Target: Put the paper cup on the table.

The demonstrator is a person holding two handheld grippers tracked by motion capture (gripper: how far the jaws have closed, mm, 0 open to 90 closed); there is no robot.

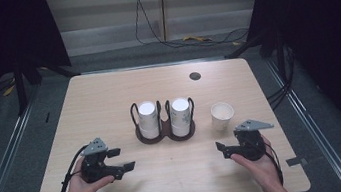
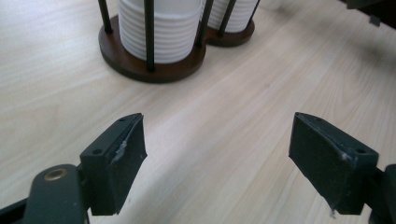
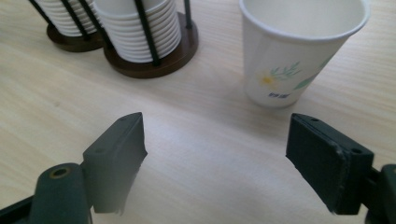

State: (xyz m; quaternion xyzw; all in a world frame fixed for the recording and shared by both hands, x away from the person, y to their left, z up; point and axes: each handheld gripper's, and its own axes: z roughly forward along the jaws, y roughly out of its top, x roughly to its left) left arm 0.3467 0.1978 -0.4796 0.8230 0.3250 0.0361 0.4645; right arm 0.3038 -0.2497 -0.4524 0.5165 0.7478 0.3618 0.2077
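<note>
Fingers [image 2: 116,158] of the left gripper [image 1: 119,159] stand spread, nothing between them, over the pale wooden surface [image 1: 108,99]. Fingers [image 3: 327,158] of the right gripper [image 1: 222,149] are likewise spread and empty. One loose white paper cup with a green leaf print [image 3: 299,51] stands upright just right of the dark twin-well cup holder [image 1: 165,133], ahead of the right gripper.

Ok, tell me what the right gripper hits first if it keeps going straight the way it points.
Probably the loose paper cup, though it stands right of centre ahead of the open right gripper; dead centre looks like bare table.
</note>
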